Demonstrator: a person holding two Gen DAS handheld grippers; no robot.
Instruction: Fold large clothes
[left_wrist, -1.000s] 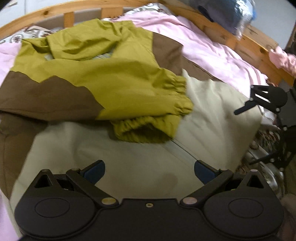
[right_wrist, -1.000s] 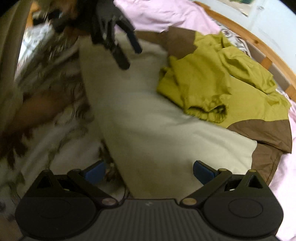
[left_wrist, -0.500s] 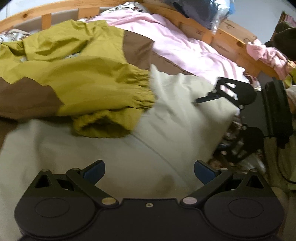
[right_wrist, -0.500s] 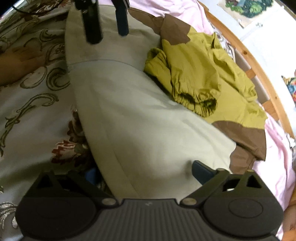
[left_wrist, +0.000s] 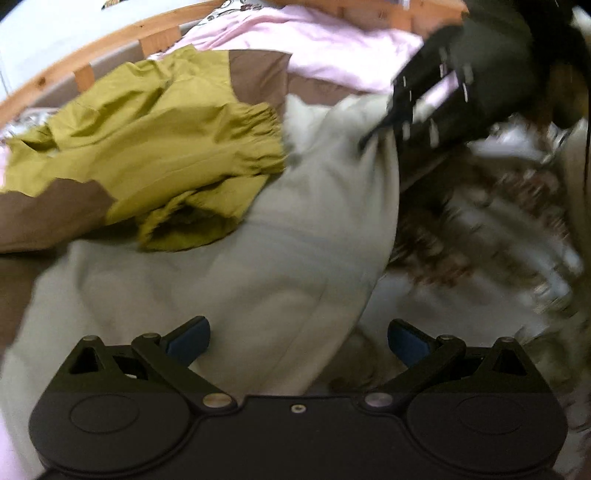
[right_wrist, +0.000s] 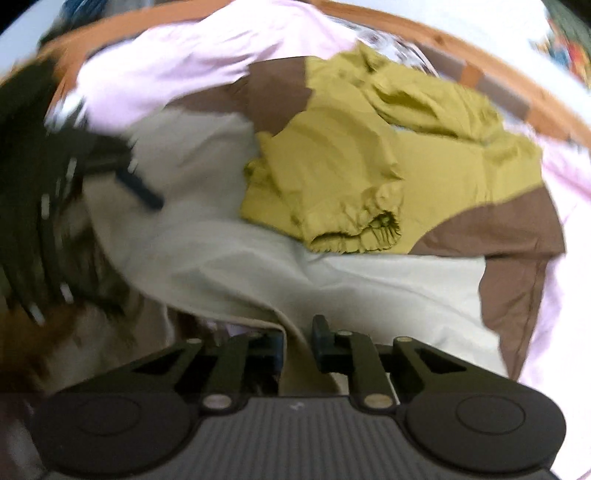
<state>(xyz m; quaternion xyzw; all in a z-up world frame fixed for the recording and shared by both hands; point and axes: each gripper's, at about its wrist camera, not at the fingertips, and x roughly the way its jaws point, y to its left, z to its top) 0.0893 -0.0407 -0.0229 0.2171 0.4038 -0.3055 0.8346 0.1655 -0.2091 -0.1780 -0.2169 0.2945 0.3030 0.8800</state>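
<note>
The jacket (right_wrist: 369, 177), olive and brown with a cream lower panel, lies spread on the pink-sheeted bed (right_wrist: 177, 70), sleeves folded inward across its chest. The right gripper (right_wrist: 297, 341) has its fingers nearly closed, pinching the jacket's cream hem edge, probably to lift it toward the collar. The left gripper (left_wrist: 297, 338) hovers wide apart over the hem's other corner, holding nothing. No containers are visible.

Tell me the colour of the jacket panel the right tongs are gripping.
Cream; the right tongs pinch that hem panel of the jacket, clearest in the right wrist view.
</note>
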